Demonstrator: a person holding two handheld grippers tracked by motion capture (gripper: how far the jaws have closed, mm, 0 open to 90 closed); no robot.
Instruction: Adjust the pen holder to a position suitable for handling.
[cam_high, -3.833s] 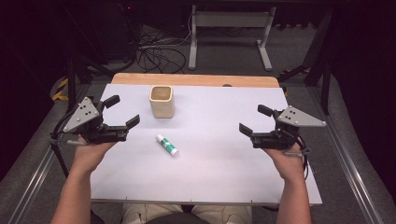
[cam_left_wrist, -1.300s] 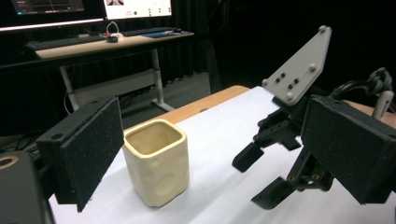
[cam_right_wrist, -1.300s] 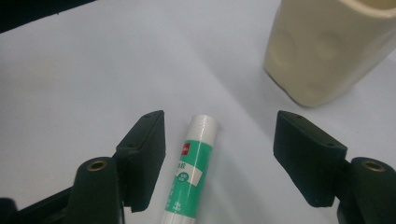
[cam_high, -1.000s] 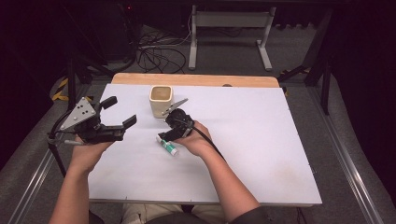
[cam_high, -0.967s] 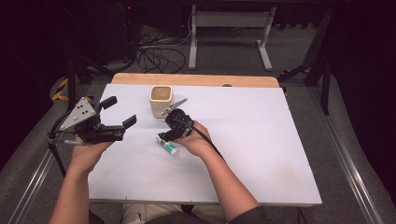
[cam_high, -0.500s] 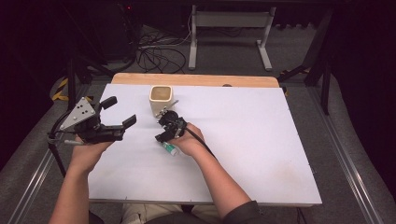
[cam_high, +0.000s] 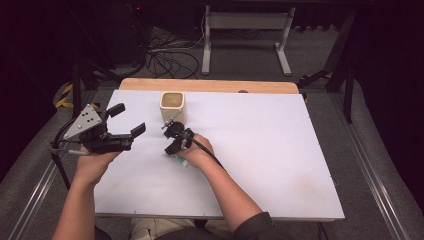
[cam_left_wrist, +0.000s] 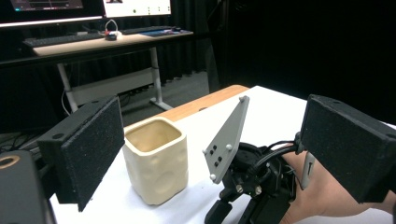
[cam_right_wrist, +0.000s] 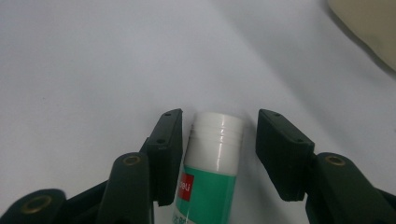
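Observation:
A glue stick (cam_right_wrist: 212, 161) with a white cap and a green label lies flat on the white table (cam_high: 270, 145), in front of a cream square cup (cam_high: 173, 106). My right gripper (cam_high: 173, 148) is down at the table over the stick (cam_high: 179, 160). Its jaws sit on either side of the cap end, and the gripper (cam_right_wrist: 219, 117) is open, with a gap on the right side. My left gripper (cam_high: 128, 119) hangs open and empty above the table's left part, aimed at the cup (cam_left_wrist: 156, 163) and at the right gripper's grey plate (cam_left_wrist: 226, 140).
A wooden strip (cam_high: 207, 85) runs along the table's far edge. Beyond it are a desk frame (cam_high: 245, 35) and cables (cam_high: 165, 50) on the floor. Metal rails (cam_high: 372, 165) flank the table.
The right gripper came from the table's right side to the glue stick; over the last second it shifted slightly left and lowered around the cap. The left gripper stayed put.

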